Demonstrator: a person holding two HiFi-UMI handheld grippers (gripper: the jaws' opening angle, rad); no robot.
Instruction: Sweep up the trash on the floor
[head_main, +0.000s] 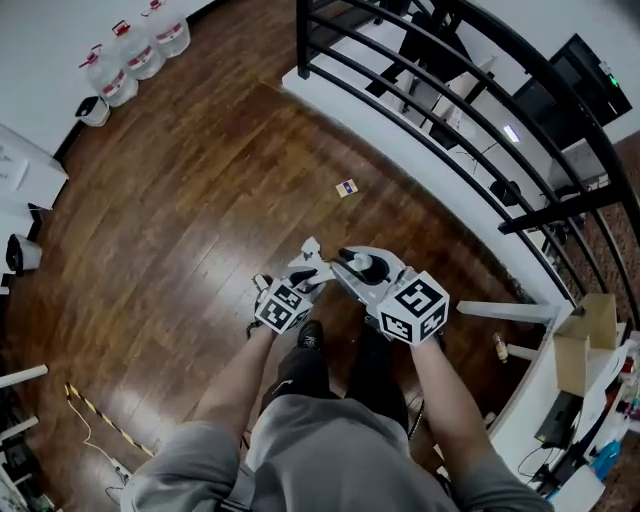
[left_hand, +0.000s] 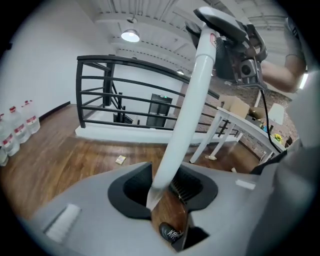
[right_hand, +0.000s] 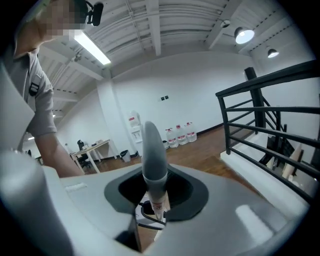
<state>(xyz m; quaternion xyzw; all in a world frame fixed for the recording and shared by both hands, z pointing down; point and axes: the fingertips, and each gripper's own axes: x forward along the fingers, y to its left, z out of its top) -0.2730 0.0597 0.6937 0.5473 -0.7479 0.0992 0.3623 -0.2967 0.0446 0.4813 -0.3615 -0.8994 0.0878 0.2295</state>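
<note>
Left gripper (left_hand: 167, 200) fingers clamped round smooth white pole (left_hand: 187, 110); right gripper (right_hand: 152, 207) fingers (likewise) round tapered grey handle (right_hand: 154, 160).

Right tool (right_hand: 152, 207) seemingly clamps a grey-tipped handle (right_hand: 154, 150); 3 bottles (right_hand: 180, 134) behind.

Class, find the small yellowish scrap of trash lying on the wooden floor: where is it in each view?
Head view: the scrap lies upper centre, near the black railing.
Left gripper view: scrap left of centre, below the railing.
Right gripper view: not in it; railing at right.
Shared landmark: the black railing.
</note>
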